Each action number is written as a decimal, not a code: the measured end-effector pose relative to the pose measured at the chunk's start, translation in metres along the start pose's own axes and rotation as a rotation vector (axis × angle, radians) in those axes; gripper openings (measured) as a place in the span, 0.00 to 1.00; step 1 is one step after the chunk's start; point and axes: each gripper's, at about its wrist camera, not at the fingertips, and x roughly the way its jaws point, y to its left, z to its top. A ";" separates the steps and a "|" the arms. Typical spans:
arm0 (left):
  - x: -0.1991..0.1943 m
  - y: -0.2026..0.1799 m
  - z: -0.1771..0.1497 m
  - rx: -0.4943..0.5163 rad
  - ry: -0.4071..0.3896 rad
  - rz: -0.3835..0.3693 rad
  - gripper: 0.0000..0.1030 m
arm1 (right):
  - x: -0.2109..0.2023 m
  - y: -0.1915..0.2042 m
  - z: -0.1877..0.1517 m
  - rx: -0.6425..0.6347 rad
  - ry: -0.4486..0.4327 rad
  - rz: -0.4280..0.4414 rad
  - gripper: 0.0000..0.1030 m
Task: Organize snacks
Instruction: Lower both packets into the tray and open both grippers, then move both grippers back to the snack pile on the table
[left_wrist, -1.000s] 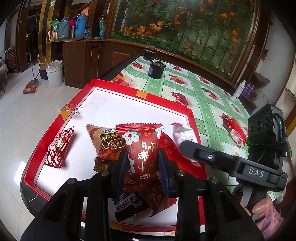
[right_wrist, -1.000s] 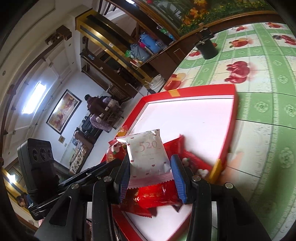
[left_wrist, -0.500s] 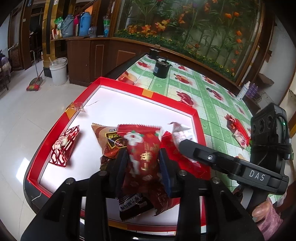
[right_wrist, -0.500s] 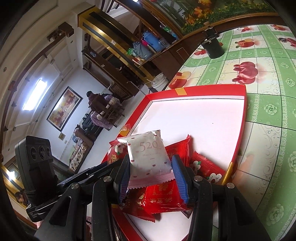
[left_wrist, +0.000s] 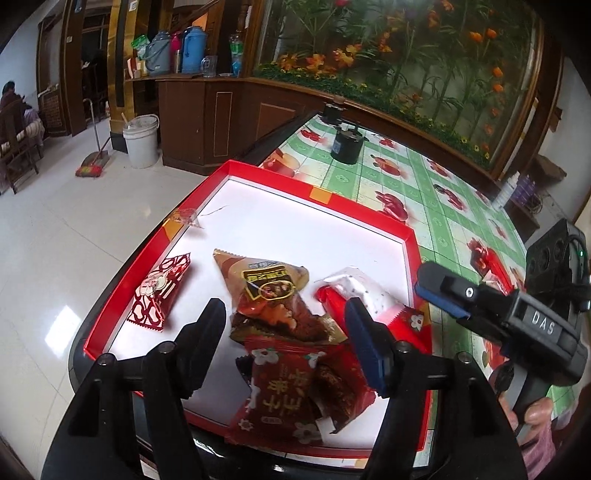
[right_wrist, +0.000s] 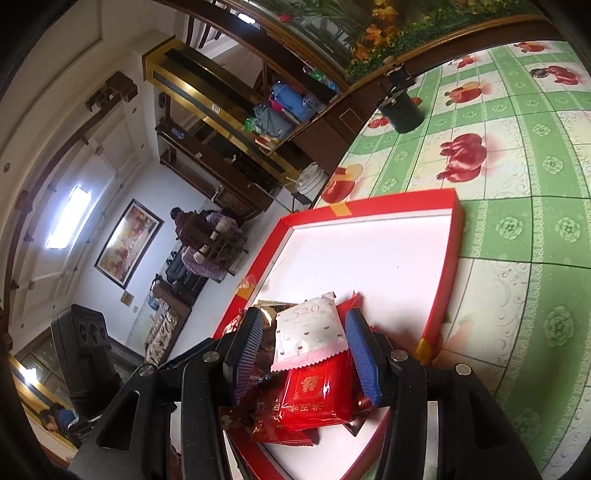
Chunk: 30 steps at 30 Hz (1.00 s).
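Observation:
A red-rimmed white tray (left_wrist: 325, 199) holds a pile of snack packets. My left gripper (left_wrist: 286, 328) is open above the pile; a red flowered packet (left_wrist: 280, 395) lies below it on the heap, with a brown packet (left_wrist: 269, 288) beyond. My right gripper (right_wrist: 303, 350) is open, with a white "520" packet (right_wrist: 308, 332) lying between its fingers on a red packet (right_wrist: 317, 395). The white packet also shows in the left wrist view (left_wrist: 362, 291). The right gripper shows in the left wrist view (left_wrist: 439, 291).
A red lattice packet (left_wrist: 159, 291) lies at the tray's left. More red packets (left_wrist: 487, 262) lie on the green checked tablecloth (left_wrist: 436, 199) to the right. A black cup (left_wrist: 345, 146) stands at the far end. The tray (right_wrist: 448, 258) sits at the table corner.
My left gripper opened and the red flowered packet dropped onto the pile. My right gripper opened and the white packet now rests on the pile.

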 end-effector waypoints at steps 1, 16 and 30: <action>-0.001 -0.003 0.000 0.011 -0.004 0.005 0.64 | -0.001 -0.001 0.001 0.004 -0.006 0.002 0.48; -0.003 -0.047 -0.003 0.182 0.004 0.057 0.69 | -0.077 -0.043 0.032 0.060 -0.186 -0.043 0.53; 0.005 -0.075 -0.014 0.260 0.061 0.079 0.69 | -0.188 -0.127 0.058 0.159 -0.366 -0.223 0.54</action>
